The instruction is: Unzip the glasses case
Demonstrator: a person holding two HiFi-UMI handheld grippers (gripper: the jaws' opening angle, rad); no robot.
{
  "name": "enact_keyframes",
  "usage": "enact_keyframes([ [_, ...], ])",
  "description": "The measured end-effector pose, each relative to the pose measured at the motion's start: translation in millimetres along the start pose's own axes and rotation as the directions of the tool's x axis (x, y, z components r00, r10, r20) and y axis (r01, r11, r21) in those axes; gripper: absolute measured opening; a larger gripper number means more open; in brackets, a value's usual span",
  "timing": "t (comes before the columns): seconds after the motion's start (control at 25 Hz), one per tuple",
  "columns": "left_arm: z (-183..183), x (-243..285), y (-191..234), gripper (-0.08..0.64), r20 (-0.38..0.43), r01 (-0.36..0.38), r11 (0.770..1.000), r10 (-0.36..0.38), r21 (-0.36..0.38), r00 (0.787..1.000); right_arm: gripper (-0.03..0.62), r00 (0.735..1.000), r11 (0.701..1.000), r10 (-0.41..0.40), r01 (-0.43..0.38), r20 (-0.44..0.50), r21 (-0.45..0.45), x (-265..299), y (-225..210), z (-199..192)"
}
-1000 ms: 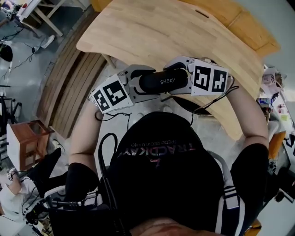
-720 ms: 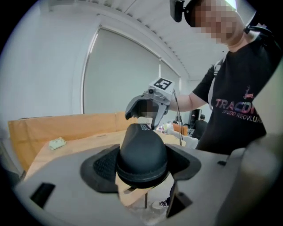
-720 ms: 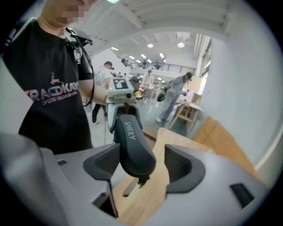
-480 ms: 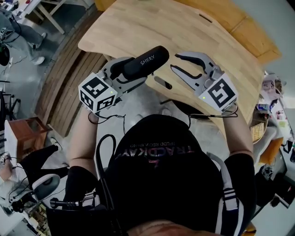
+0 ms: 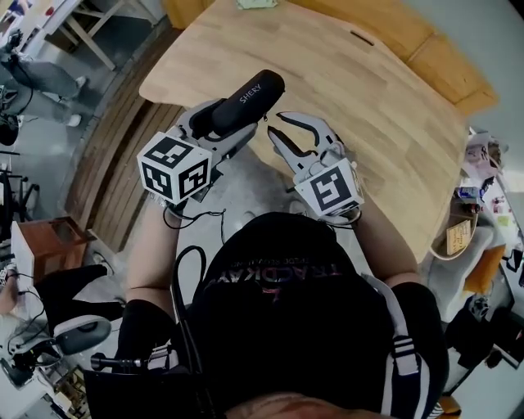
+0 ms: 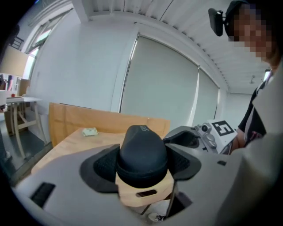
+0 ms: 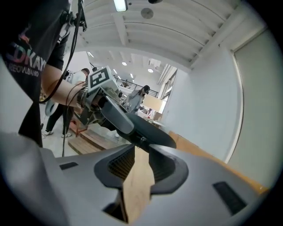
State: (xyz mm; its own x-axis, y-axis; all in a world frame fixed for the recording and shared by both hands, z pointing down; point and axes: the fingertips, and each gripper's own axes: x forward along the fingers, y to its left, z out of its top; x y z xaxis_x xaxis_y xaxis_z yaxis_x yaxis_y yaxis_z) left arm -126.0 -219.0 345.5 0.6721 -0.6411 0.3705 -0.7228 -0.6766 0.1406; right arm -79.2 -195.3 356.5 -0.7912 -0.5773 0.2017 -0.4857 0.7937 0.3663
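A black glasses case (image 5: 248, 100) with white lettering is held above the wooden table (image 5: 360, 74), pointing away and up to the right. My left gripper (image 5: 228, 119) is shut on its near half; in the left gripper view the case (image 6: 141, 152) fills the space between the pads. My right gripper (image 5: 275, 124) is just right of the case with its tips at the case's side. Its jaws are closing. In the right gripper view the small zipper pull (image 7: 142, 140) hangs from the case (image 7: 146, 130) just beyond the narrow gap; the pads do not press on it.
A small green packet (image 5: 255, 3) lies at the table's far edge, and it also shows in the left gripper view as a packet (image 6: 89, 131). Wooden slats (image 5: 123, 147) lie on the floor at left, near a wooden stool (image 5: 41, 254). People (image 7: 142, 95) stand in the far background.
The case has swung from lying crosswise to pointing away, still in the left gripper. The right gripper came off its right end, swung out, then moved back beside it with narrower jaws.
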Motion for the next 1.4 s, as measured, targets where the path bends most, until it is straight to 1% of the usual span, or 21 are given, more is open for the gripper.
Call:
enact_keyframes([
  [0.12,1.9,2.3,2.3,0.327,0.007,-0.051,0.998,0.051,-0.033,0.999,0.11,0.998,0.997,-0.068,0.067,-0.001,-0.045,5.7,-1.8,1.2],
  [0.28,-0.6,7.2,1.9,0.327,0.008,-0.056,0.993,0.057,-0.101,0.998,0.11,0.989,0.981,-0.147,0.145,-0.01,-0.131,12.4,-4.3,1.9],
  [0.4,-4.0,8.7,5.0,0.326,0.001,-0.06,0.99,0.06,-0.127,0.998,0.11,0.986,0.976,-0.167,0.162,-0.026,-0.143,18.2,-6.1,-1.3],
  [0.48,-7.4,9.2,6.8,0.325,-0.005,-0.055,0.989,0.055,-0.134,0.998,0.098,0.985,0.975,-0.172,0.165,-0.032,-0.148,20.5,-5.8,-3.8],
  [0.52,-9.0,9.4,7.0,0.325,-0.008,-0.052,0.989,0.051,-0.136,0.999,0.071,0.984,0.974,-0.176,0.169,-0.032,-0.148,20.6,-6.0,-4.7],
  [0.6,-11.4,9.4,7.5,0.325,-0.01,-0.054,0.99,0.053,-0.133,0.999,0.038,0.983,0.974,-0.182,0.176,-0.027,-0.139,19.5,-7.6,-5.5],
  [0.68,-12.5,8.9,8.6,0.325,-0.011,-0.064,0.99,0.063,-0.125,0.998,0.023,0.984,0.978,-0.174,0.169,-0.025,-0.125,18.4,-8.1,-5.3],
  [0.76,-12.8,8.5,9.4,0.325,-0.012,-0.075,0.992,0.074,-0.1,0.997,0.021,0.988,0.983,-0.154,0.15,-0.029,-0.11,18.5,-7.1,-4.9],
  [0.88,-12.5,7.5,9.6,0.327,-0.006,-0.085,0.996,0.085,-0.031,0.996,0.021,0.993,0.993,-0.11,0.108,-0.037,-0.054,18.6,-5.8,-6.1],
  [1.0,-11.4,6.0,7.5,0.325,0.012,-0.056,0.998,0.056,0.007,0.998,0.02,0.997,0.998,-0.065,0.065,-0.043,0.016,15.2,-7.8,-7.2],
  [1.08,-9.5,4.2,4.7,0.325,0.033,-0.022,0.999,0.021,0.034,0.999,0.02,0.998,0.999,-0.049,0.05,-0.048,0.018,12.0,-11.2,-7.2],
  [1.16,-8.0,0.2,1.0,0.325,0.052,0.015,0.997,-0.019,0.079,0.998,0.02,0.998,0.999,-0.04,0.041,-0.052,0.015,8.1,-17.2,-7.3],
  [1.24,-6.8,-6.2,-3.8,0.325,0.067,0.055,0.991,-0.063,0.122,0.996,0.02,0.998,0.998,-0.038,0.041,-0.05,0.056,2.8,-24.4,-7.9],
  [1.32,-5.6,-14.7,-10.3,0.325,0.084,0.104,0.981,-0.119,0.165,0.989,0.02,0.998,0.995,-0.035,0.039,-0.051,0.087,-4.6,-31.9,-7.8],
  [1.4,-5.1,-25.5,-18.6,0.325,0.098,0.162,0.965,-0.185,0.208,0.978,0.02,0.999,0.994,-0.017,0.022,-0.051,0.106,-13.5,-37.3,-6.2],
])
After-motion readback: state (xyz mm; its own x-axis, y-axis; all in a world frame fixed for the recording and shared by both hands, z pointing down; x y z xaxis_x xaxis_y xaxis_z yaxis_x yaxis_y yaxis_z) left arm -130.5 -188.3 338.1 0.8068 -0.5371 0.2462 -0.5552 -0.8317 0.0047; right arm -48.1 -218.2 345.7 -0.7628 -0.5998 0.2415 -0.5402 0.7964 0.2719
